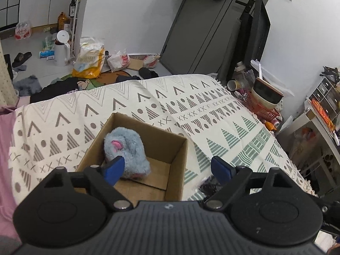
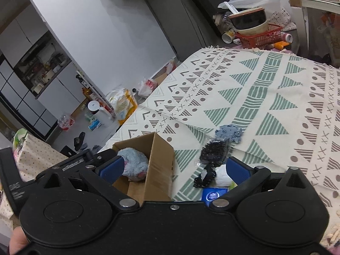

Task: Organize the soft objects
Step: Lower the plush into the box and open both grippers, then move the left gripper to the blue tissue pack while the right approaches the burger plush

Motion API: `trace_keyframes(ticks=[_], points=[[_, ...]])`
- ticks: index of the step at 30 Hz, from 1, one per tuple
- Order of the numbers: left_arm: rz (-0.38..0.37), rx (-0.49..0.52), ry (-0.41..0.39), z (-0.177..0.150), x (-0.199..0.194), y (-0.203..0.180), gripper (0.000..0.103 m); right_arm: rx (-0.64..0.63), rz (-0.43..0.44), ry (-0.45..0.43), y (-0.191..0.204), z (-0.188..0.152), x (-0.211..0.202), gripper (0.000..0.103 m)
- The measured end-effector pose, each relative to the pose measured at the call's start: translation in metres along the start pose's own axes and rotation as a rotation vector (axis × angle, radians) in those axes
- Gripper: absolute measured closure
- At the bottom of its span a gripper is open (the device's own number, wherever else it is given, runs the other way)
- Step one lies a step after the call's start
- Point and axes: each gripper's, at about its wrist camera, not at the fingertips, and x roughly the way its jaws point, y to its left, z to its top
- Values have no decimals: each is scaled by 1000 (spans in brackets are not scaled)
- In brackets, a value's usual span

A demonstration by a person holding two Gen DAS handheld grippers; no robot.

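Note:
An open cardboard box (image 1: 176,161) stands on a patterned blanket (image 1: 191,110). A blue-grey plush toy (image 1: 127,146) with a pink ear lies inside it against the left wall. My left gripper (image 1: 167,170) hovers open over the box, its left finger in front of the toy and holding nothing. In the right wrist view the box (image 2: 159,165) and the plush toy (image 2: 133,161) are at lower left. Right of the box lie a black sparkly item (image 2: 214,153), a blue-grey knitted piece (image 2: 229,132), a white soft item (image 2: 223,177) and a blue packet (image 2: 213,194). My right gripper (image 2: 175,170) is open above them.
The blanket's far edge drops to a floor with bags (image 1: 89,61), a white jug (image 1: 61,46) and slippers. A red basket (image 2: 259,36) holding bowls sits past the far corner. A white table (image 1: 318,125) stands at the right, and pink cloth (image 1: 6,148) lies at the left.

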Motion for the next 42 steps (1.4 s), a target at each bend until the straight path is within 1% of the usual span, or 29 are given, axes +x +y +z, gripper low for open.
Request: trace_keyframes(ticks=[3, 12, 14, 19, 22, 25, 28, 31, 37, 42], points=[[0, -6, -3, -5, -12, -2, 15, -2, 7, 0, -5, -1, -10, 0], [-19, 29, 5, -21, -34, -20, 15, -43, -25, -21, -22, -10, -37, 0], [-13, 43, 3, -25, -39, -26, 15, -48, -35, -28, -29, -13, -40, 0], [-13, 99, 19, -31, -50, -45, 15, 4, -62, -31, -52, -18, -43, 0], [-31, 126, 16, -34, -55, -55, 15, 21, -53, -22, -63, -22, -45, 0], [-40, 136, 34, -40, -54, -63, 15, 28, -37, -21, -70, -25, -49, 0], [-20, 135, 44, -46, -52, -71, 15, 35, -20, -13, -77, -28, -48, 0], [-14, 137, 42, -52, -52, -75, 15, 59, -30, 2, -86, -29, -44, 0], [-4, 142, 67, -64, -41, -83, 15, 73, -35, -10, -100, -30, -45, 0], [-22, 158, 86, -73, -30, -88, 16, 77, -37, -4, -108, -30, -41, 0]])
